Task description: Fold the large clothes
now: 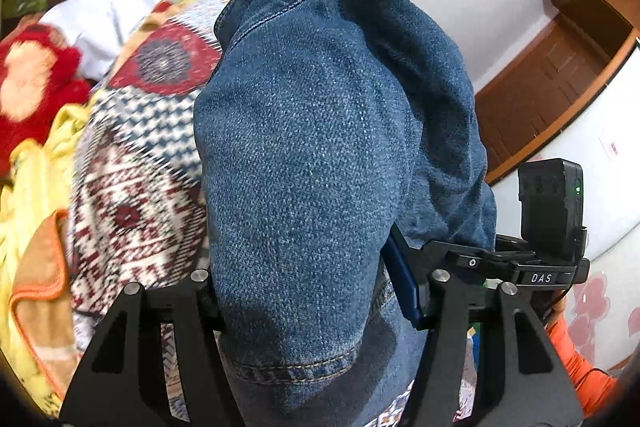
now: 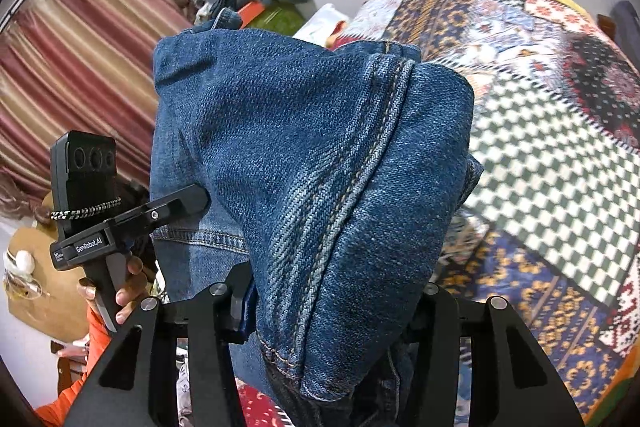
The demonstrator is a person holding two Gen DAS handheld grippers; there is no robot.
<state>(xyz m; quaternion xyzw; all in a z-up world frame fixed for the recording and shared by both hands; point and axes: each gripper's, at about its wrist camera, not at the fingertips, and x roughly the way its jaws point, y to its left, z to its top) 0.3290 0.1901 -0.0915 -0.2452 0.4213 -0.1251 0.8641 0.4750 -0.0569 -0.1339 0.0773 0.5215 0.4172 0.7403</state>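
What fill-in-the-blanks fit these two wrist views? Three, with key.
1. Both grippers are shut on the ____.
2. In the left wrist view, the left gripper holds cloth made of blue ____.
3. The bed cover beyond the right gripper has a green-and-white ____ panel.

Missing words: jeans; denim; checked

- The blue denim jeans (image 1: 320, 155) are lifted off the bed and bunched, their cloth draped forward over both claws.
- In the left wrist view a stitched hem runs along the lower fold.
- In the right wrist view the jeans (image 2: 312, 163) show a doubled, faded seam running diagonally.
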